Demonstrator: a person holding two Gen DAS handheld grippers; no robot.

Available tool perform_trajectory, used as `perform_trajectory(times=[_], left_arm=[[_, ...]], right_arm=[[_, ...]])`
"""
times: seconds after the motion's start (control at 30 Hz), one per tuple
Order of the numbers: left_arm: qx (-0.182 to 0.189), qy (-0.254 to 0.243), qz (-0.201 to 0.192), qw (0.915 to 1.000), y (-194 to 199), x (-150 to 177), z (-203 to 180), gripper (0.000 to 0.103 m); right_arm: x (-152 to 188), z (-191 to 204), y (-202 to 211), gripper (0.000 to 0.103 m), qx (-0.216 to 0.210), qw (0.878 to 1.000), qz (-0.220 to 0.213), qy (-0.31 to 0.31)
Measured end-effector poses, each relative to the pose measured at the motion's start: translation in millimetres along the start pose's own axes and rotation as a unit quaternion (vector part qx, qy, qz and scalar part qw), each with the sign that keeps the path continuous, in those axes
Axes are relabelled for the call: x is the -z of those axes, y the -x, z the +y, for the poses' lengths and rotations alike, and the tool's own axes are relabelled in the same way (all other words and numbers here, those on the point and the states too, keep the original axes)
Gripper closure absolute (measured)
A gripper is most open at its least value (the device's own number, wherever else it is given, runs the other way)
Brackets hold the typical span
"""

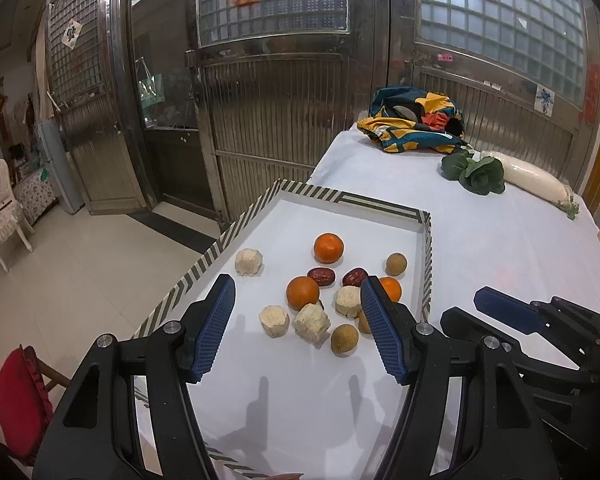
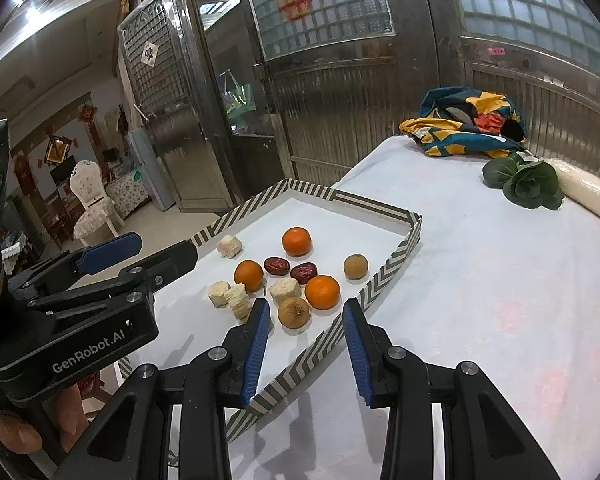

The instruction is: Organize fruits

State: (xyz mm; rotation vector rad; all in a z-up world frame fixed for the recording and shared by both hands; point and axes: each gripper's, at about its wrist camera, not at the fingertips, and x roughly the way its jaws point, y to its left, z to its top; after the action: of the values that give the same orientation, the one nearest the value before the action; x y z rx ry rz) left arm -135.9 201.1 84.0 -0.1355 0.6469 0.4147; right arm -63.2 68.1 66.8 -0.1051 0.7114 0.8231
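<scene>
Left tool (image 1: pixel 298 328) and right tool (image 2: pixel 306 344) both stand apart, gripping nothing, above the striped tray's (image 2: pixel 380 280) near end. Fruits (image 2: pixel 296 241) lie clustered inside the tray, mostly round; two dates' (image 2: pixel 277 265) long axes run roughly across it.

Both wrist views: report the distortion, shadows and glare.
Left wrist view: fisheye bends the metal doors; gripper shadows fall on the tray floor; fruit is sharp. Right wrist view: black corners, glare streaks on the steel panels, soft shadows under the tangerines.
</scene>
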Motion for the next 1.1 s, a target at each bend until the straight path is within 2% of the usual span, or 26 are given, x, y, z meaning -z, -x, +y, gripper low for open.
perform_trajectory(times=[1.1], left_arm=[[0.002,0.003,0.008,1.0,-6.2,0.6,2.7,0.037]], right_arm=[[0.7,-0.2,-11.3,0.066,-0.002,1.0,0.013,0.003]])
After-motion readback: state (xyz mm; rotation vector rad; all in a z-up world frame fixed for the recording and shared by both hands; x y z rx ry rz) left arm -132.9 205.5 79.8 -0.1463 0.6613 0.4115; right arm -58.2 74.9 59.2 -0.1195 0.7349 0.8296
